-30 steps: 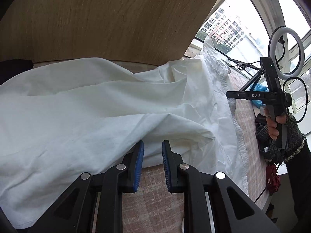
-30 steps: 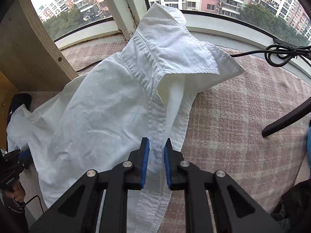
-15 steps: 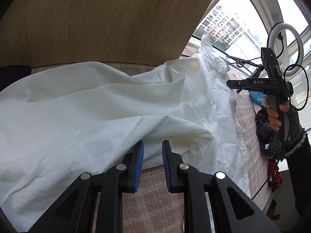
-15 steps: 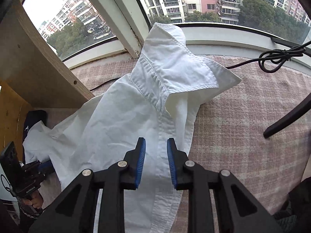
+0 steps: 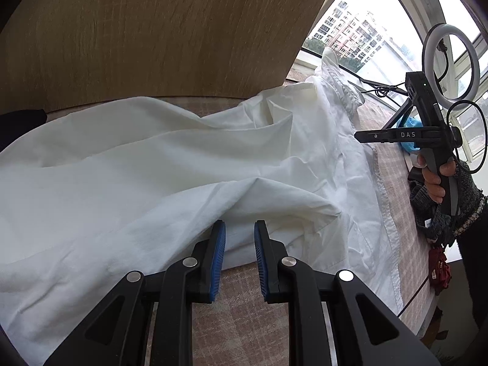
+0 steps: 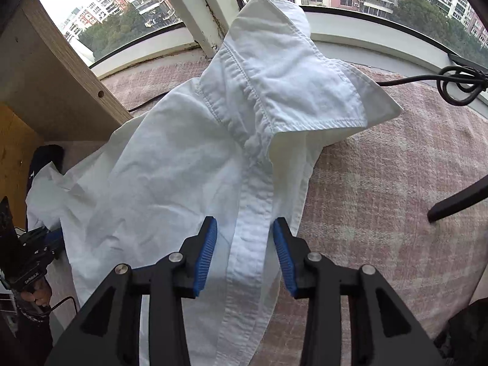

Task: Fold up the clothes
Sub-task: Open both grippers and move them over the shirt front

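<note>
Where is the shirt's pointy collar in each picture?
Left wrist view: the collar is far off, upper right of middle, standing at the far end of the white shirt by the window.
Right wrist view: the collar is big, top centre, above the right gripper.
Shared landmark: the pink checked cloth under the shirt shows in both views.

Ring light (image 5: 452, 61), coiled cable (image 6: 460, 84), wood panel (image 5: 158, 36).
</note>
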### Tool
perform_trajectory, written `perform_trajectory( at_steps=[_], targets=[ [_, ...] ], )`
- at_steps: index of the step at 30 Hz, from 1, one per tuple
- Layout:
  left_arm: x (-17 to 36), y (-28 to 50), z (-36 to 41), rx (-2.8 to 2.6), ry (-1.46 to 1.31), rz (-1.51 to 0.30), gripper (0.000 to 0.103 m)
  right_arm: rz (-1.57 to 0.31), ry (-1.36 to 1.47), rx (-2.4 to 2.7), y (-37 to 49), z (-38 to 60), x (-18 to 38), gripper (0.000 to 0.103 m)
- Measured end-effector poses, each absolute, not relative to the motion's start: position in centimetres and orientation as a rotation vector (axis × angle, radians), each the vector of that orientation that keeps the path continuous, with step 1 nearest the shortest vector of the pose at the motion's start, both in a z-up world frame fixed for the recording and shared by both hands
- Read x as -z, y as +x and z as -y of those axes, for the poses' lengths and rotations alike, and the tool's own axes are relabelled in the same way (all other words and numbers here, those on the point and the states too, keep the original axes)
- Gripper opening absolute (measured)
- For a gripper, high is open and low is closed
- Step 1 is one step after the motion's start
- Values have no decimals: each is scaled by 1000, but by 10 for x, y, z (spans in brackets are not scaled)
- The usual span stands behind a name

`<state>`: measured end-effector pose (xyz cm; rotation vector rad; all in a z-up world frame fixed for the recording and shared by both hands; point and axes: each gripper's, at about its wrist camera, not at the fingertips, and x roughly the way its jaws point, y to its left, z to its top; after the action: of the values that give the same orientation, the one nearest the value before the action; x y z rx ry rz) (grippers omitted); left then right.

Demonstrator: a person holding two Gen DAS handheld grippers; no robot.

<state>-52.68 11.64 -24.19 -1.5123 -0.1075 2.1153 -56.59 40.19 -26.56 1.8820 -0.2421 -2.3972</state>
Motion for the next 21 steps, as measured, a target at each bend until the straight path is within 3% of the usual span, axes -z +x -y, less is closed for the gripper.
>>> perform_trajectory(
  at_steps=[2, 11, 13, 17, 20, 21],
  targets=[
    [242, -526, -116, -2117, -1513, 102, 17, 212, 1866, 2399, -565, -397, 265, 6],
    [245, -529, -104, -2135, -1529, 118, 17, 136, 1877, 2497, -572, -404, 264, 4],
    [243, -528, -102, -2130, -1523, 110, 17, 124, 1931, 2457, -573, -402, 273, 6],
    [235, -519, -97, -2161, -1488, 9, 17, -15, 1935, 2539, -554, -386, 258, 34],
    [230, -506, -87, -2130, -1484, 34, 17, -189, 1852, 2673, -527, -367, 231, 34],
    [231, -500, -86, -2107, -1490, 50, 17, -161, 1819, 2648, -512, -359, 221, 34]
  ],
)
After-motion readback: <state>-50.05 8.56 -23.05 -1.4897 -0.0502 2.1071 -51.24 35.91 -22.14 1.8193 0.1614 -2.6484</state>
